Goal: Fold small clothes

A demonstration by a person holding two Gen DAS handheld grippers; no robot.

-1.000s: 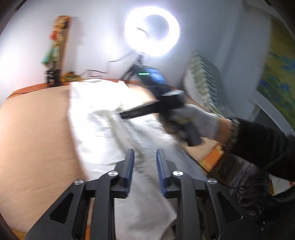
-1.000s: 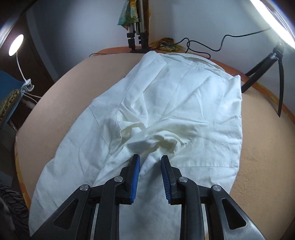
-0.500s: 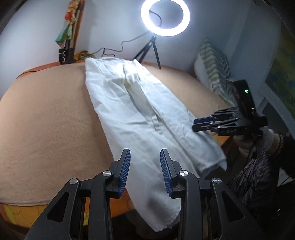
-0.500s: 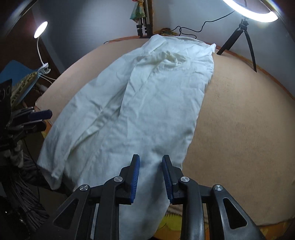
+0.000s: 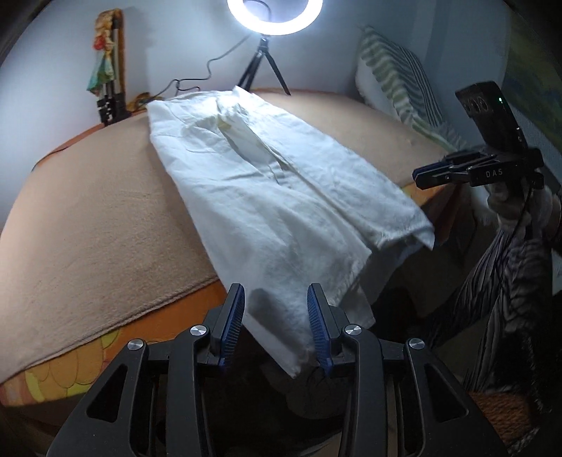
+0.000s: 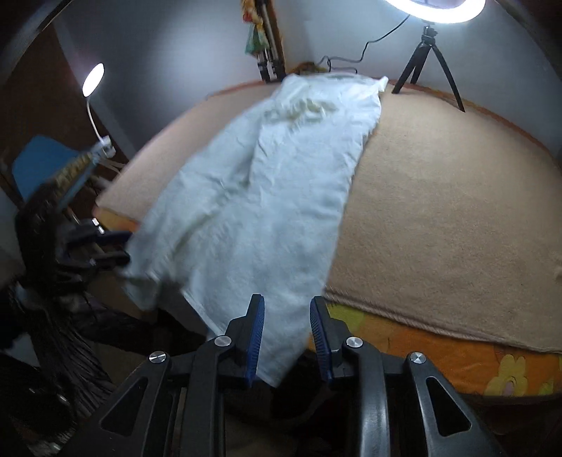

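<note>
A white garment [image 5: 281, 197], seemingly trousers, lies lengthwise on the tan blanket [image 5: 87, 228], and its two near ends hang over the bed's front edge. My left gripper [image 5: 275, 327] is open, with the hem of one end hanging loosely between its blue pads. My right gripper [image 6: 286, 334] is open too, and the other end of the garment [image 6: 281, 182] droops between its pads with a gap beside it. Each view shows the other tool: the right gripper [image 5: 419, 174] off the bed's right corner, the left gripper [image 6: 124, 248] blurred at the left.
A ring light on a tripod [image 5: 274, 14] stands at the far edge, next to a clamp stand [image 5: 112, 102]. A striped pillow [image 5: 397, 84] leans at the right. A desk lamp [image 6: 93, 79] glows on the left. The orange flowered sheet [image 6: 456, 358] shows below the blanket.
Both grippers have drawn back from the middle of the garment to its near ends at the bed's edge. The garment now lies stretched out long. Both pairs of jaws stand slightly wider.
</note>
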